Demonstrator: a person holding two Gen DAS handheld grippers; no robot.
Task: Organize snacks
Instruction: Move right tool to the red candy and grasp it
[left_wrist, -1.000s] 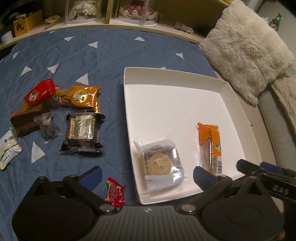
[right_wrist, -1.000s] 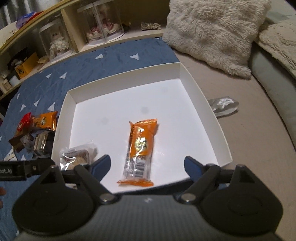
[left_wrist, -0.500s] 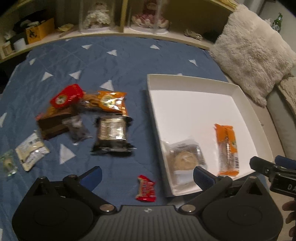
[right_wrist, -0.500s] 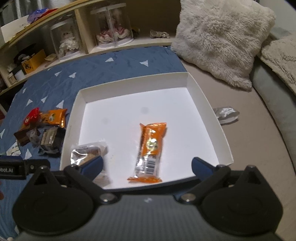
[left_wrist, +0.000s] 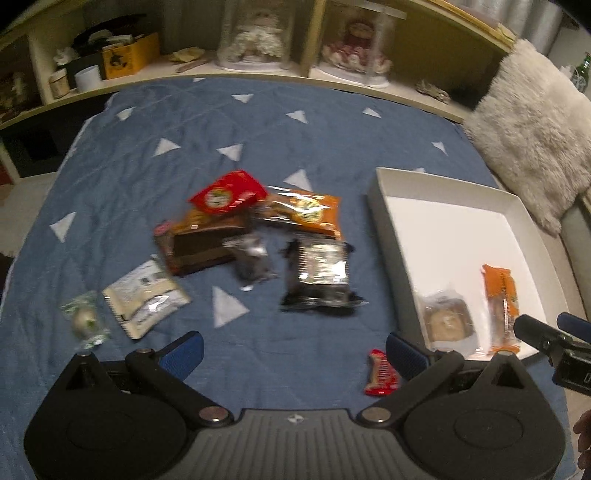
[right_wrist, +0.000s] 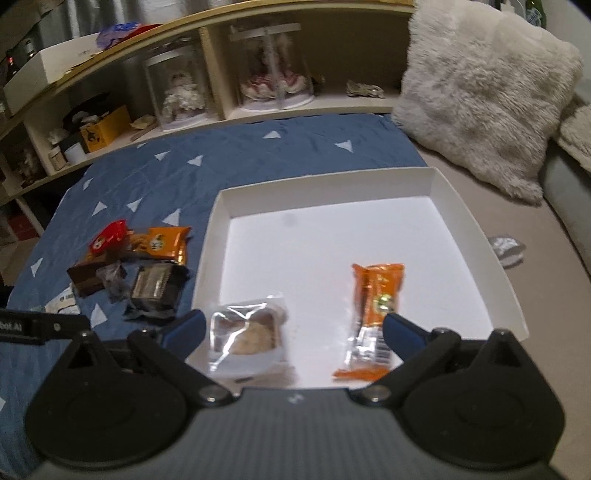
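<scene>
My left gripper is open over the blue quilt with nothing between its fingers. A small red candy lies by its right finger. Ahead is a snack pile: a red packet, an orange packet, a brown box, a black-and-silver pack, a white sachet and a clear-wrapped sweet. My right gripper is open at the near edge of the white tray. In the tray lie a clear-wrapped cookie and an orange bar. Neither is gripped.
A fluffy cushion leans at the back right. Shelves with doll display cases run behind the quilt. A crumpled silver wrapper lies on the beige surface right of the tray.
The left gripper has swung left, from over the tray's near corner to in front of the snack pile. The right gripper has drawn back from the orange bar, and its jaws have spread wider.
</scene>
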